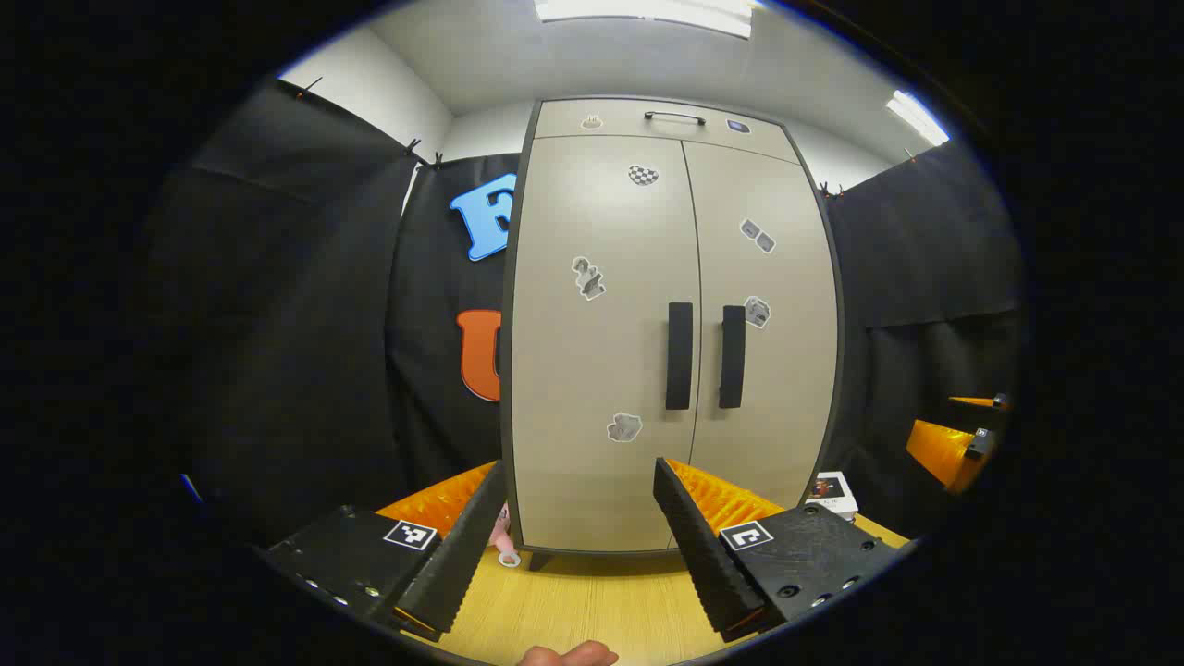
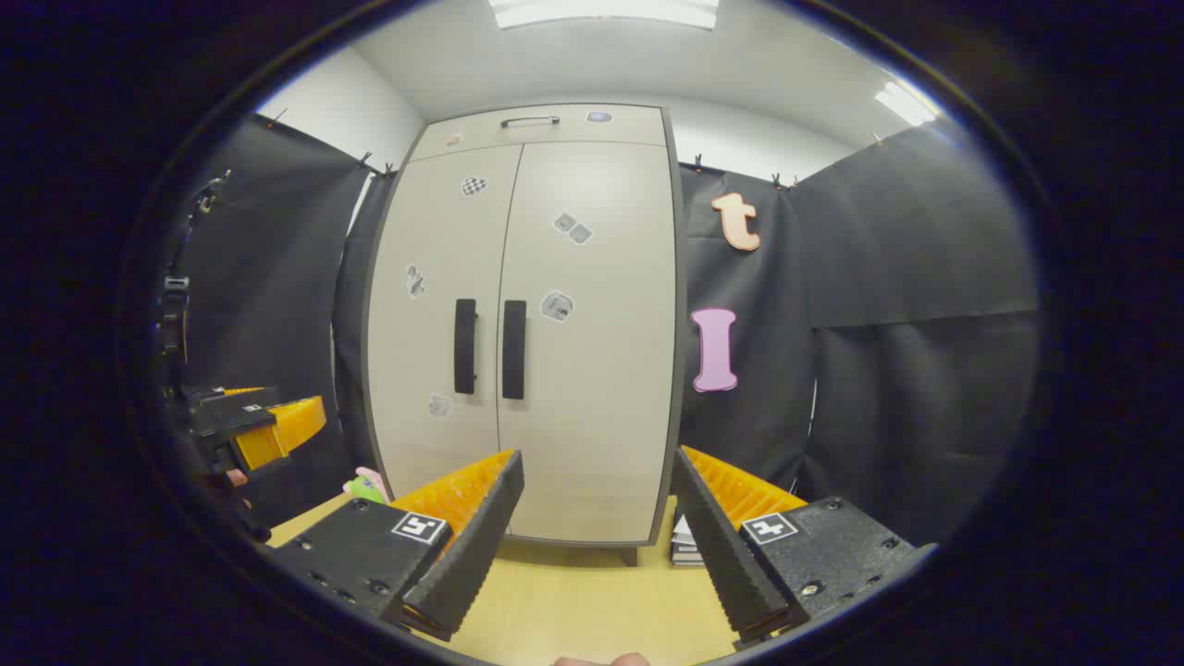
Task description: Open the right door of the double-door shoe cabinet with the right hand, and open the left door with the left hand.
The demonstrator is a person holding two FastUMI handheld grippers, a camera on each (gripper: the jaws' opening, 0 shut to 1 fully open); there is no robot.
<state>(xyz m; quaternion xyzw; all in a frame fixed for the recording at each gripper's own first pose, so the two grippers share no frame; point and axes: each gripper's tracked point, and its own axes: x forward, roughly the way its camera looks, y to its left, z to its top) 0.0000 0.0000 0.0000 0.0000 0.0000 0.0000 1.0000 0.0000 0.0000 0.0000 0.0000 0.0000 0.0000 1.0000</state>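
A beige double-door shoe cabinet [image 1: 601, 351] [image 2: 592, 370] stands on the wooden table with both doors closed. Two black vertical handles sit side by side at the centre seam: the left door handle [image 1: 679, 355] [image 2: 464, 345] and the right door handle [image 1: 732, 356] [image 2: 513, 349]. My left gripper [image 1: 580, 476] is open, well short of the cabinet, aimed at the lower left door. My right gripper [image 2: 597, 467] is open too, aimed at the lower right door. Each gripper also appears at the edge of the other's view: the right gripper [image 1: 957, 439] and the left gripper [image 2: 250, 425].
A top drawer with a thin handle [image 1: 674, 117] caps the cabinet. Small items lie on the yellow table [image 1: 592, 601]: a white box [image 1: 832, 493] right of the cabinet, a pink and green toy [image 2: 367, 485] at its left. Black cloth walls close both sides.
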